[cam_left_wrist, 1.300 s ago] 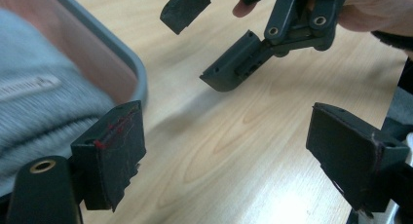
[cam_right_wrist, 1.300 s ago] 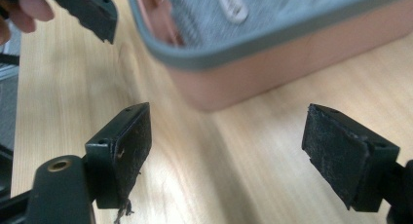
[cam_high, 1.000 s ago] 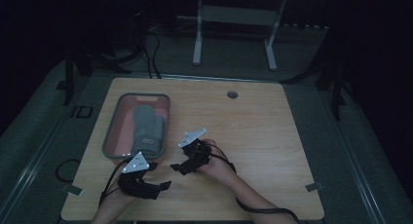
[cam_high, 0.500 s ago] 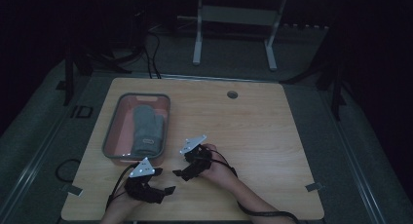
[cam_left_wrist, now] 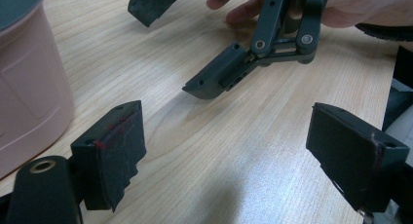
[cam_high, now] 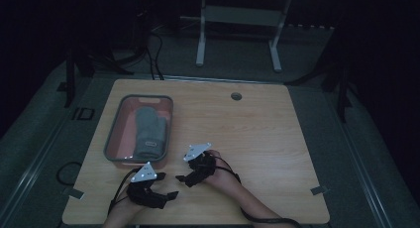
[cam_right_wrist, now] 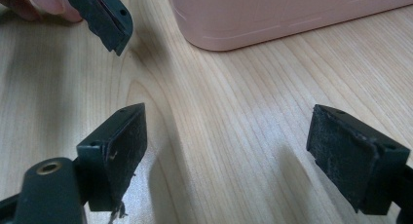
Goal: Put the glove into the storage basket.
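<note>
Two handheld grippers rest low over a wooden table [cam_high: 277,139]. The left gripper [cam_high: 171,195] and right gripper [cam_high: 182,179] both have jaws wide apart, holding nothing. A grey mitt [cam_high: 150,130] lies in the pink tray [cam_high: 113,139] just beyond them.

High view dim, surroundings nearly black. Claw views bright, soft shadows cast on bench [cam_left_wrist: 234,151]; near edges slightly blurred.
</note>
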The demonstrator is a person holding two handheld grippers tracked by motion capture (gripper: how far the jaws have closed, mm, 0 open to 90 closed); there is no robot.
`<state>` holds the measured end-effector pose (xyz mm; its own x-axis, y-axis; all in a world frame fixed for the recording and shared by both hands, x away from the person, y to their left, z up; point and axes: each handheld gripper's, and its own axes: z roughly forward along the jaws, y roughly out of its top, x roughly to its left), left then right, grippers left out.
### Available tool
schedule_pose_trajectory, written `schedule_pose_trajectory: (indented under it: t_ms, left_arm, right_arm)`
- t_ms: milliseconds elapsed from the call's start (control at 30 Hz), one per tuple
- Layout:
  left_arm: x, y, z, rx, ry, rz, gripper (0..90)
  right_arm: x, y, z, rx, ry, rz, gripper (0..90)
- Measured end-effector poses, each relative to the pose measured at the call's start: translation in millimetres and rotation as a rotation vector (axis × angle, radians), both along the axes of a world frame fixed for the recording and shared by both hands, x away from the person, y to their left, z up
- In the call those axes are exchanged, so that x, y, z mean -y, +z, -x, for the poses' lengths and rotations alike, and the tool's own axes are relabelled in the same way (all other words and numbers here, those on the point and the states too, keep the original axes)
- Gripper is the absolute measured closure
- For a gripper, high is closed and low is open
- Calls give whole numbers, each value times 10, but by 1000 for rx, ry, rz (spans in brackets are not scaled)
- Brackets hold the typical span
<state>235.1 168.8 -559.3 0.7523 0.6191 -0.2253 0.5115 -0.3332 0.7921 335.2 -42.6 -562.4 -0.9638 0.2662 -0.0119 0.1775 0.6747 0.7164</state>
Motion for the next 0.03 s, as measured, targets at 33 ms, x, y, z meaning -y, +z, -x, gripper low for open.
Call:
schedule_pose_trajectory:
  t_ms: [33]
  left_arm:
    - [0,0,0,0,0,0,148]
  right_arm:
    - [0,0,0,0,0,0,149]
